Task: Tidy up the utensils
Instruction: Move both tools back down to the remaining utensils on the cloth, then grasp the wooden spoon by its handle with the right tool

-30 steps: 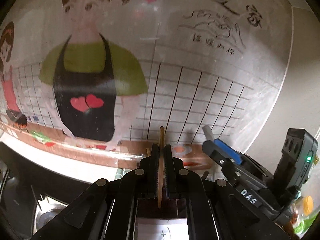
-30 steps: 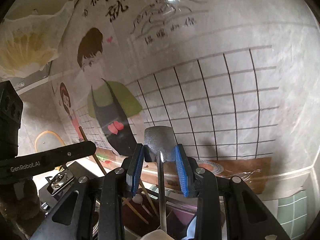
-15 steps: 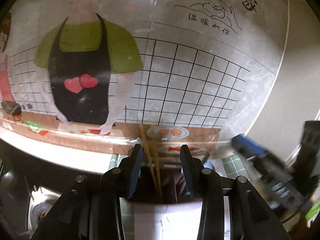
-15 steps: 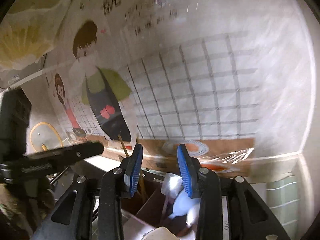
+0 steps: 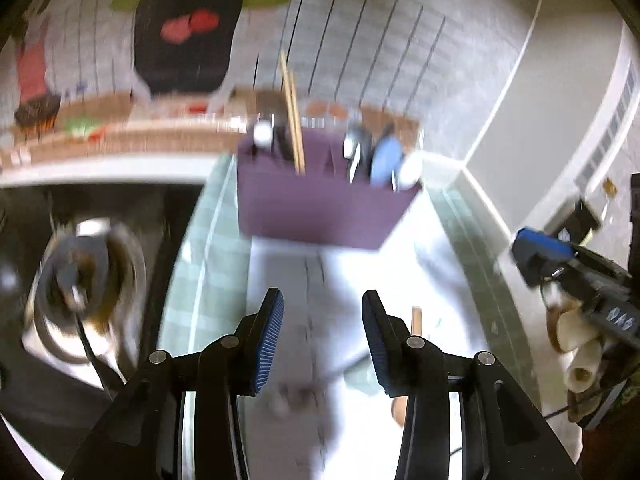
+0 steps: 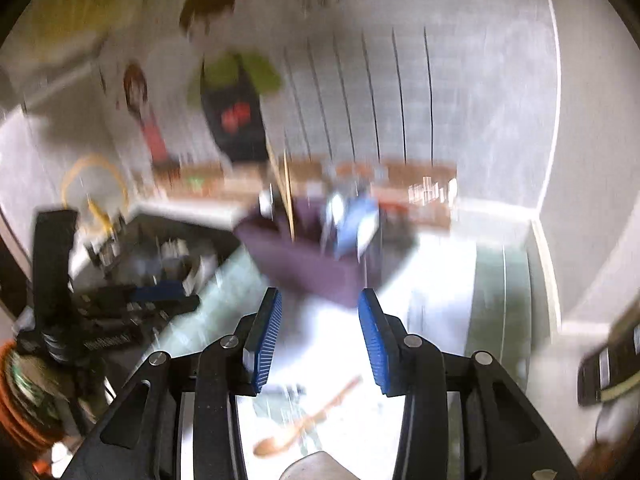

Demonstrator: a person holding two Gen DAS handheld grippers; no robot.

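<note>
both blurred views centred on a purple rectangular utensil caddy (image 5: 320, 208) standing on a white sheet (image 5: 436, 280) near the backsplash, split into compartments so like stays with like: two pale wooden chopsticks (image 5: 291, 112) upright in the left compartment, leaning slightly left at the tips; blue and white spoons (image 5: 386, 156) with dark handles bunched in the right one, bowls up. left gripper (image 5: 322, 336) empty, blue pads apart and opening wider, nothing between them, hanging over the sheet in front of the caddy. right gripper (image 6: 319, 336) likewise empty and opening, angled down at the sheet. still loose: a brown wooden spoon (image 6: 304, 420) flat on the sheet below the right gripper, long axis diagonal, bowl toward the lower left, handle toward the upper right. probably the next pick, judging by both grippers freed and lowered.
</note>
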